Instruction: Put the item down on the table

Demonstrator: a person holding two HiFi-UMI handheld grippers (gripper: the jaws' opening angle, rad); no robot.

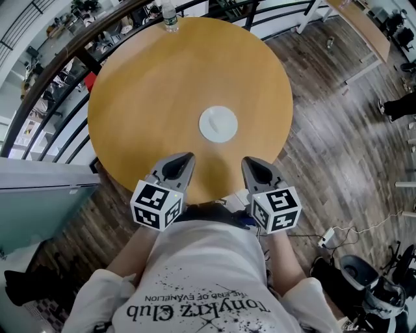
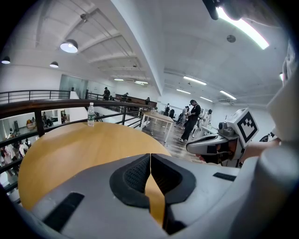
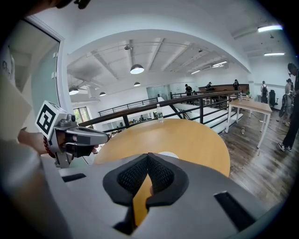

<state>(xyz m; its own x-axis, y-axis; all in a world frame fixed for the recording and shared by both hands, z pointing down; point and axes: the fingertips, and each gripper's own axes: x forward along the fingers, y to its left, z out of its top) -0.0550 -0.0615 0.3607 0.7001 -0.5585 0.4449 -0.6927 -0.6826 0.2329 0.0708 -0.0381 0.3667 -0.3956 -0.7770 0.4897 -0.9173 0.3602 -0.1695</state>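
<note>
At the near edge of the round wooden bench (image 1: 143,91), both grippers hover side by side, tips directed toward the bench centre.

The left gripper (image 1: 184,158) is closed and empty. Its own view shows the two black pads (image 2: 135,175) meeting at the tip, with only a sliver of bench top visible in the wedge beneath them. The right gripper (image 1: 251,162) is in the same condition: pads pressed tip to tip, nothing held. Neither gripper touches the other; a gap of bare bench edge shows between them.

The white round item (image 1: 218,123) lies flat at the centre of the bench, ahead of both tips and between their lines, and clear of each. In the right gripper view only its near rim shows, just above the closed jaws. Whether it is a lid or a small plate cannot be determined.

A clear plastic bottle (image 1: 170,18) stands upright at the far edge of the bench, beside the dark railing (image 1: 58,97) that curves round the bench's far and left sides.

The bench stands on dark wood-plank flooring (image 1: 338,130), visible to its right. A person in dark clothing (image 2: 192,120) stands on that floor, well beyond the bench. The operator's white printed shirt (image 1: 208,279) fills the space just short of the bench's near edge.
</note>
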